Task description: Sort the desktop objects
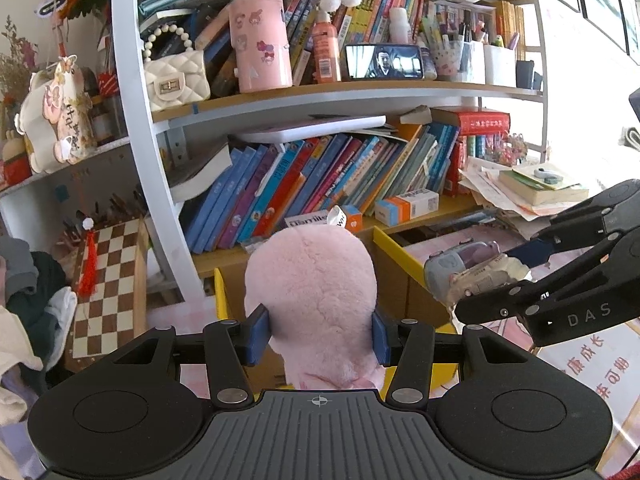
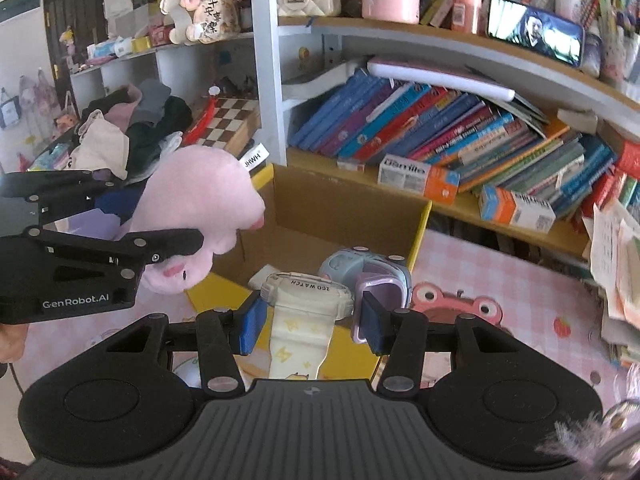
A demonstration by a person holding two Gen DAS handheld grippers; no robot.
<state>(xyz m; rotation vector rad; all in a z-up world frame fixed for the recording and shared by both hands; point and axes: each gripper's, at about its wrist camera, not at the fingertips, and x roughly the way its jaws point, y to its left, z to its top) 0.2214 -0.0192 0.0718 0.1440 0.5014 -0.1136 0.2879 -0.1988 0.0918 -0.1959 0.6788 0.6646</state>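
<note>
My left gripper (image 1: pixel 316 336) is shut on a pink plush toy (image 1: pixel 312 288), its blue pads pressing into both sides. The toy has a white tag on top. In the right wrist view the same plush (image 2: pixel 200 216) hangs over the left corner of an open cardboard box (image 2: pixel 344 216) with yellow flaps. My right gripper (image 2: pixel 312 328) is shut on two watches side by side over the box: a cream watch (image 2: pixel 308 300) and a blue and purple watch (image 2: pixel 372 276). In the left wrist view the right gripper (image 1: pixel 484 280) holds them at the right.
A bookshelf with leaning books (image 1: pixel 320 184) stands right behind the box. Small orange and white cartons (image 2: pixel 516 208) lie on its lower shelf. A chessboard (image 1: pixel 108 280) and a heap of clothes (image 2: pixel 132 132) are to the left, a paper stack (image 1: pixel 520 188) to the right. A pink mat (image 2: pixel 500 292) covers the desk.
</note>
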